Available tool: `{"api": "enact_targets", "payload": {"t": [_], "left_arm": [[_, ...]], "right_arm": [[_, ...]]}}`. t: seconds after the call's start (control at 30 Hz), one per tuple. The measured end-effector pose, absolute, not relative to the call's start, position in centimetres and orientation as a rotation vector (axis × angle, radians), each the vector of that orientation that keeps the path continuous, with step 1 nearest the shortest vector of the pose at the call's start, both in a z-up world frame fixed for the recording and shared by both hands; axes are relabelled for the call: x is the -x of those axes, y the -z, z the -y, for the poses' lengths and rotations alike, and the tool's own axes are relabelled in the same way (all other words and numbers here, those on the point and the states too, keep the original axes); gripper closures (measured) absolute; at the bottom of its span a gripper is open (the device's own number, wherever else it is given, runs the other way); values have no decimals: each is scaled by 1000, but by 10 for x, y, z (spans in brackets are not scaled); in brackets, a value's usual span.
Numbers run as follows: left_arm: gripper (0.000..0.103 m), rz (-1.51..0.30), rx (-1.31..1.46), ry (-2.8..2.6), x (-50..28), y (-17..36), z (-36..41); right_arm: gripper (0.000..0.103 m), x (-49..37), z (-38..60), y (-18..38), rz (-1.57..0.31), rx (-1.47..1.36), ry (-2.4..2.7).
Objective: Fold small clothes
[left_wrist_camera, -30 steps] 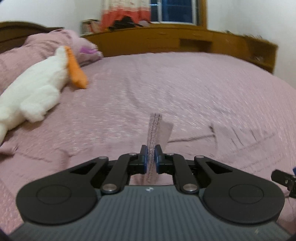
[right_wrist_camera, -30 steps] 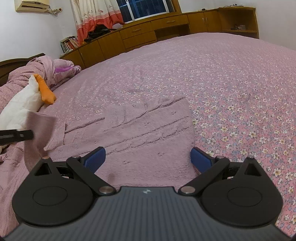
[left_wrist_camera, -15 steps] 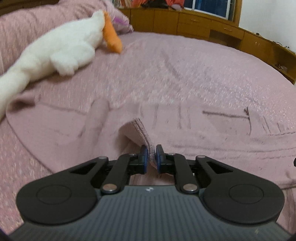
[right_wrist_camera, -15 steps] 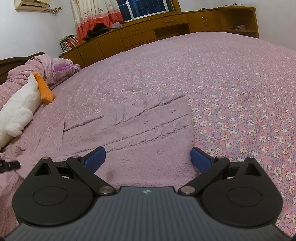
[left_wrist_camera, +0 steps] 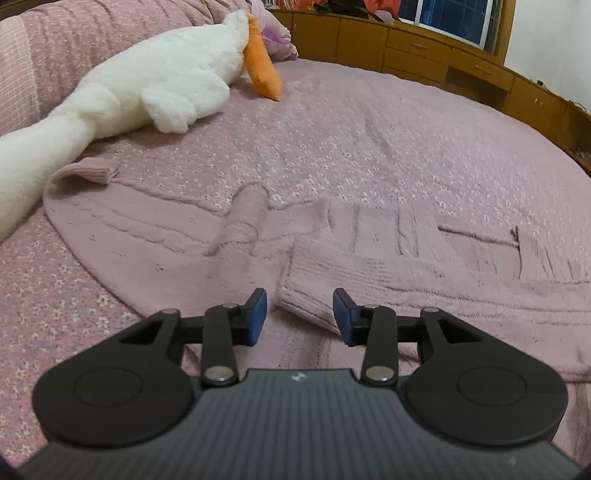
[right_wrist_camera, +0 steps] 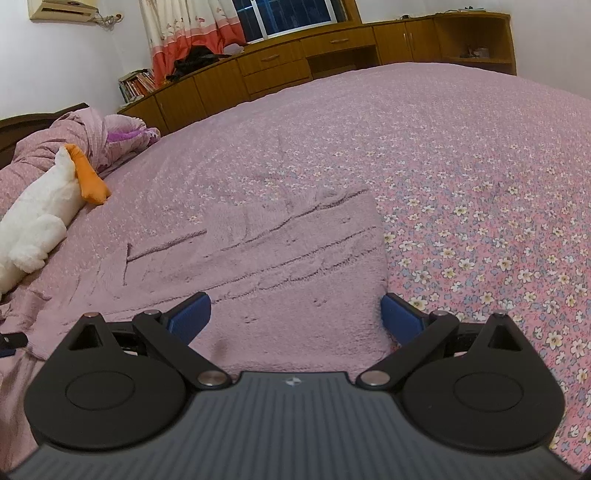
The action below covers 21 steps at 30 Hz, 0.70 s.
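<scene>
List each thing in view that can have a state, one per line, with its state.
Left claw: open, holding nothing, the folded-in sleeve cuff just ahead.
Right claw: open wide, empty, over the sweater.
Pink sweater: lying flat on the bed, one sleeve folded in.
Plush goose: lying on its side.
Curtain: drawn aside.

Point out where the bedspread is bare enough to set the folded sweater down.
Bare floral bedspread lies right of the sweater, running back to the wooden cabinets. The left side is crowded: the plush goose lies beside the sweater's sleeve cuff.
</scene>
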<state>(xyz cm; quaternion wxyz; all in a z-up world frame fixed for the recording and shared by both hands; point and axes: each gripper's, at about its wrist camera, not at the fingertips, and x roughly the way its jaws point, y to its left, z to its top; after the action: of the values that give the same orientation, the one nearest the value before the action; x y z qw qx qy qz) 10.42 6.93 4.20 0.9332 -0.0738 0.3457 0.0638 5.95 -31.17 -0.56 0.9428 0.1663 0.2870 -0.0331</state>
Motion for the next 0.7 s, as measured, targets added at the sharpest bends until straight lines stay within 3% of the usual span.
{"api": "enact_targets", "payload": {"t": [0.47, 0.7], "left_arm": [[56, -758, 36, -147, -116, -22, -58], [57, -736, 63, -192, -109, -53, -79]], "right_arm": [[2, -63, 313, 10, -612, -329, 71], [2, -62, 312, 11, -616, -312, 71]]}}
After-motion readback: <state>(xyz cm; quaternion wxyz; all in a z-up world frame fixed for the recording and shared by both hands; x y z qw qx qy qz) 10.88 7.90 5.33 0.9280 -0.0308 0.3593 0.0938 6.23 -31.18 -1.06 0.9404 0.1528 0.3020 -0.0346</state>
